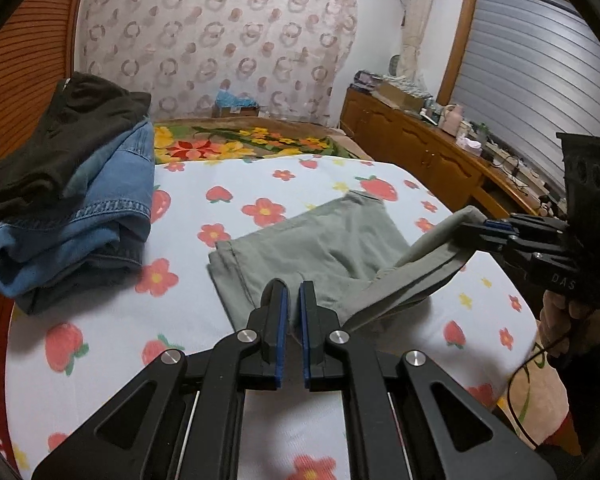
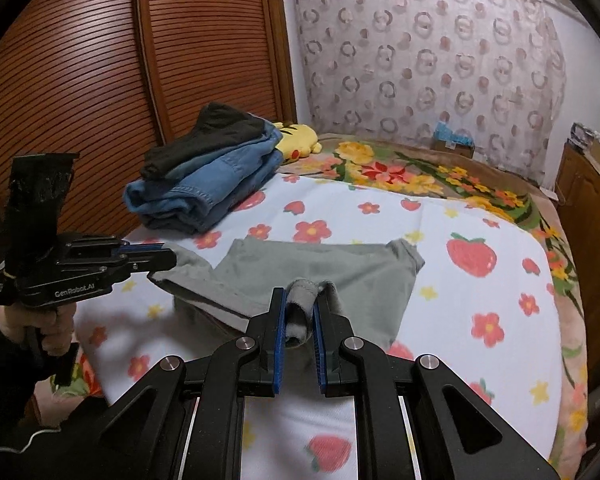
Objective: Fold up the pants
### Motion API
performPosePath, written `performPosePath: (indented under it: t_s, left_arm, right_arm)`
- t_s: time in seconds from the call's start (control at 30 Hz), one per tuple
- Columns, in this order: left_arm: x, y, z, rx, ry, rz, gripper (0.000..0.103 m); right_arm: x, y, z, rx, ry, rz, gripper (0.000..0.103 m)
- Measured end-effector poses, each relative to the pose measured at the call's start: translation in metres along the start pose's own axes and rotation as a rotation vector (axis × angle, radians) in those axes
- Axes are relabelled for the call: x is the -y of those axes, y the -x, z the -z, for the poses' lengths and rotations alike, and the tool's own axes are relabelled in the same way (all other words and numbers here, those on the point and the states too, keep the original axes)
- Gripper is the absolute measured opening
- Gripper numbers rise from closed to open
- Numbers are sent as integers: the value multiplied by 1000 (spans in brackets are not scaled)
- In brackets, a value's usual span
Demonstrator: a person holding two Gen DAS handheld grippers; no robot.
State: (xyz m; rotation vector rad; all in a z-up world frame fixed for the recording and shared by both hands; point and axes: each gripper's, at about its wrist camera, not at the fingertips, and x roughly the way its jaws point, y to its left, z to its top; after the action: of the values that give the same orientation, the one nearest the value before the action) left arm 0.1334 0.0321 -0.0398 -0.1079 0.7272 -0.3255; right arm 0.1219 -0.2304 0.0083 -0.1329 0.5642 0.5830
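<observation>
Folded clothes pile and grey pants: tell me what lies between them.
Only bare strawberry-and-flower sheet separates the clothes pile from the grey pants, clearest in the right wrist view.

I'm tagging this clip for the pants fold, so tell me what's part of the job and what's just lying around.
In the job:
- grey-green cotton pants
- left gripper, shut on the pants' near edge
- right gripper, shut on a bunched edge
- strawberry-print white sheet they lie on

Lying about:
- stack of blue denim and black clothes
- yellow plush toy
- flowered blanket
- wooden dresser clutter
</observation>
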Motion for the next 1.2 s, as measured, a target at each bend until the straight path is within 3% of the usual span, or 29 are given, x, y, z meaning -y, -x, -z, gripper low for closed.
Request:
performPosePath:
  t_s: [0.5,0.63,0.7,0.8,0.87,0.9,1.07,1.2]
  left_arm:
    - [-4,-16,-34,29,-15,-46,7]
    - [-6,-28,-37,-5,-25,-70,7]
    - [-8,-31,-34,-17,-20,-84,8]
    - [-10,-30,-30,-20,-15,-97,24]
    - [-11,-27,-27,-14,-10,-101,43]
    - [-11,-25,-25,-12,-8,-101,47]
    - [-13,-13,-9,0,11,-93,48]
    - [-13,-18,7,-44,16,-61,48]
  right_arm:
    - [14,-44,-31,-19,-17,50,12]
    - [21,-55,-32,-48,-34,41,13]
    - [24,-58,-33,-58,-39,44,22]
    - [30,-52,-31,-47,-64,49,35]
    - [33,-45,-28,-39,-81,58,43]
    - [34,-41,-27,-35,-84,67,44]
    - [41,-24,-9,-28,-99,91,47]
    - [40,-26,10,-79,-90,67,47]
